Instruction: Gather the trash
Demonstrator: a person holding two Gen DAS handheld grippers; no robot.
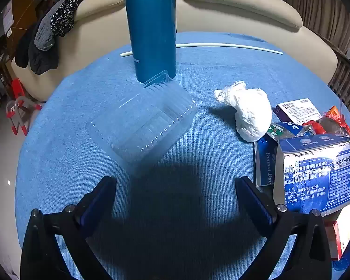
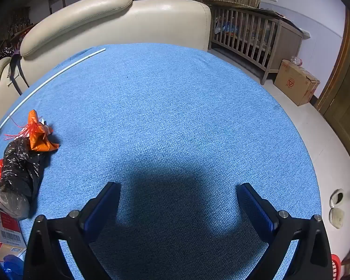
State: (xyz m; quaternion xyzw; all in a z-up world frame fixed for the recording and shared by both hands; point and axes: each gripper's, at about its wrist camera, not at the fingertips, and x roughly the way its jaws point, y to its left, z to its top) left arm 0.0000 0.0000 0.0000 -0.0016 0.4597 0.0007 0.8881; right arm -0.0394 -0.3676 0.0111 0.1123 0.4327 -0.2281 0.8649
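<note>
On the blue cloth table [image 1: 198, 158], a clear plastic clamshell box [image 1: 142, 126] lies just ahead of my open, empty left gripper [image 1: 175, 186]. A crumpled white tissue [image 1: 249, 112] lies to its right. Further right sit a blue toothpaste carton [image 1: 315, 175], a white-and-purple box [image 1: 296, 110] and red wrappers [image 1: 333, 121]. My right gripper [image 2: 177, 193] is open and empty over bare cloth [image 2: 175, 105]. At its left lie a black plastic bundle [image 2: 18, 175] with an orange wrapper [image 2: 38, 135] and a red-and-white box [image 2: 4, 231].
A tall teal bottle [image 1: 151, 25] stands behind the clamshell. A thin white tube [image 1: 226, 45] lies along the table's far edge. A cream sofa [image 2: 119, 18] runs behind the table. A wooden crib [image 2: 252, 35] and a cardboard box [image 2: 294, 81] stand at the right.
</note>
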